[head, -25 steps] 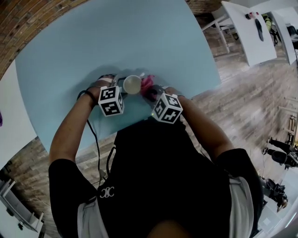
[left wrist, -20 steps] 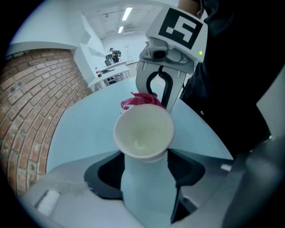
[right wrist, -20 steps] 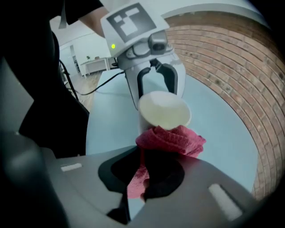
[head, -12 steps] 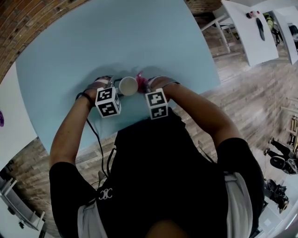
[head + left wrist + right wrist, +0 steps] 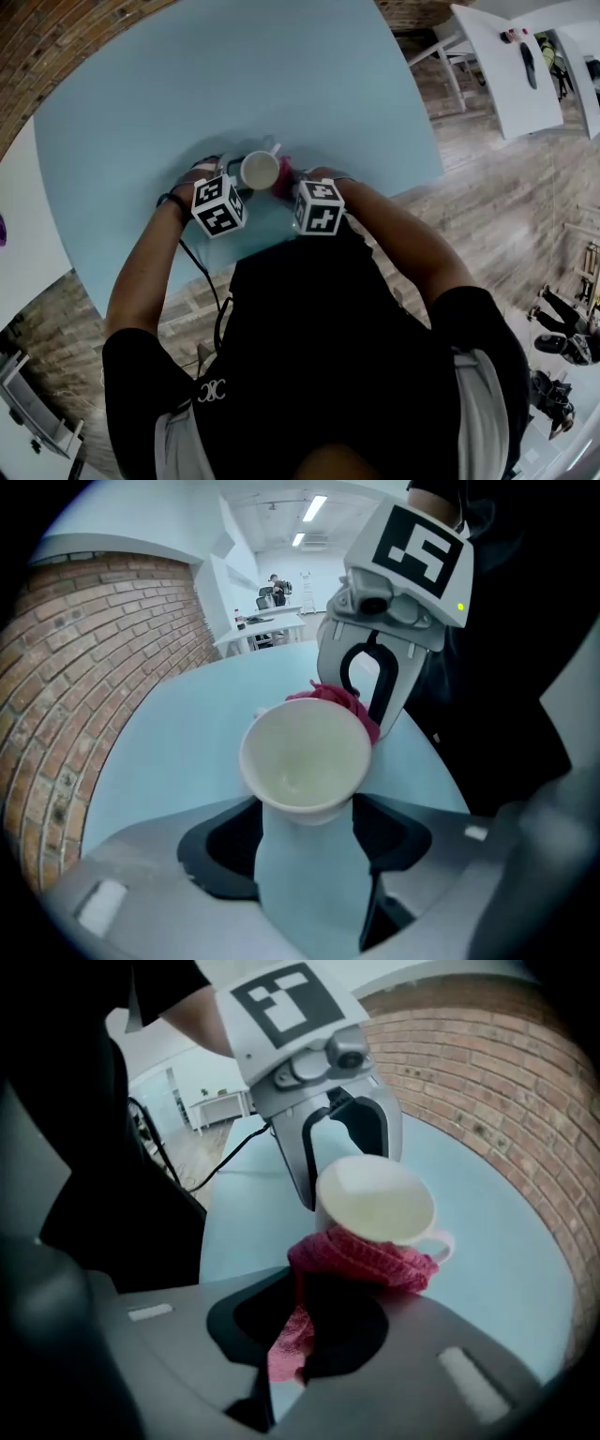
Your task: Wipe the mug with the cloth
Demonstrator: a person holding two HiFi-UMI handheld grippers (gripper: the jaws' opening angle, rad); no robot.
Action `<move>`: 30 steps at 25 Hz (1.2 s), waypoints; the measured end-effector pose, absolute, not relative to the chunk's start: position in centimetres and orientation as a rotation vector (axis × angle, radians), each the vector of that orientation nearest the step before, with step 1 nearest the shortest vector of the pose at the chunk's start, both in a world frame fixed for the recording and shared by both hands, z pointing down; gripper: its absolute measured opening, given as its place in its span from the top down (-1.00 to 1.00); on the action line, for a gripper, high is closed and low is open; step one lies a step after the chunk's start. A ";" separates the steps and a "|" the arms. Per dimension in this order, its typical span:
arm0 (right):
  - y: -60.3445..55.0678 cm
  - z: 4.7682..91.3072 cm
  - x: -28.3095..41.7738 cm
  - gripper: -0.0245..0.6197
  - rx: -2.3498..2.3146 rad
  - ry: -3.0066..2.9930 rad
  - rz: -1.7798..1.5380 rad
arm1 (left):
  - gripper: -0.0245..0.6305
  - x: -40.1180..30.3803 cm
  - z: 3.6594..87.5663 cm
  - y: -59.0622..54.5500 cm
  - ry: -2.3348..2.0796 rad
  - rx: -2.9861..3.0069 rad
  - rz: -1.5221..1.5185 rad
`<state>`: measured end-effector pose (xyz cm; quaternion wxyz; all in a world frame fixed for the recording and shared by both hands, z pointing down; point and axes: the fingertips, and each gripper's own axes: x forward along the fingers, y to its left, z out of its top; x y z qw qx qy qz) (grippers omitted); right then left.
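**Item 1: mug (image 5: pixel 305 761).** White, open end up, handle pointing to the far side. It sits toward the near edge of the pale blue table (image 5: pixel 187 84), between your two tools. No view shows whether its base rests on the table or hangs just above it.

**Item 2: left gripper (image 5: pixel 307 810).** Its jaws are spread wide and clamped on the lower body of the mug, one pad on each side.

**Item 3: right gripper (image 5: pixel 328 1312).** Its jaws are closed on a bunch of the pink cloth (image 5: pixel 361 1258). The free fold is pressed against the mug's right side, just under the rim.

**Hazards, in likely order:**
- **Mug twisting or tipping out of the pads.** You hold it low on a smooth, tapering wall, and the cloth pushes high up. If you rub harder than the clamp can resist, the mug levers over to the left.
- **Cloth pulling free.** Only a small bunch looks pinched, so a long drag across the glaze may tug it out.
- **Cloth catching on the handle.** A sweep toward the far side runs the loose fold into the handle (a snag there would jerk the mug as well).
- **Tools knocking together.** The two grippers sit just beside each other across the mug, so a wide stroke brings their fingers into contact.
- **Mug going over the near edge.** If it slips, the table's near edge is close by.
- **Patchy wipe.** The left pads cover part of the wall.
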<state>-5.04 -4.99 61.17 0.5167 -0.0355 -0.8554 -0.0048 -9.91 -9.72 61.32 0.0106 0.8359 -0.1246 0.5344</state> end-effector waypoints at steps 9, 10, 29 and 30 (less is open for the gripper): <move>-3.3 57.3 -7.5 0.80 -0.092 -2.222 0.417 | -0.03 -9.9 61.3 -9.9 -0.404 2.613 1.633; -3.3 57.7 -7.7 0.80 -0.087 -2.217 0.443 | -0.03 -9.9 61.3 -9.9 -0.403 2.613 1.633; -4.8 58.2 -9.0 0.80 0.148 -2.199 0.545 | 0.50 -8.7 60.9 -7.8 -0.346 2.730 1.632; -5.0 59.0 -9.1 0.80 0.157 -2.182 0.559 | 0.53 -8.7 61.2 -7.8 -0.340 2.726 1.647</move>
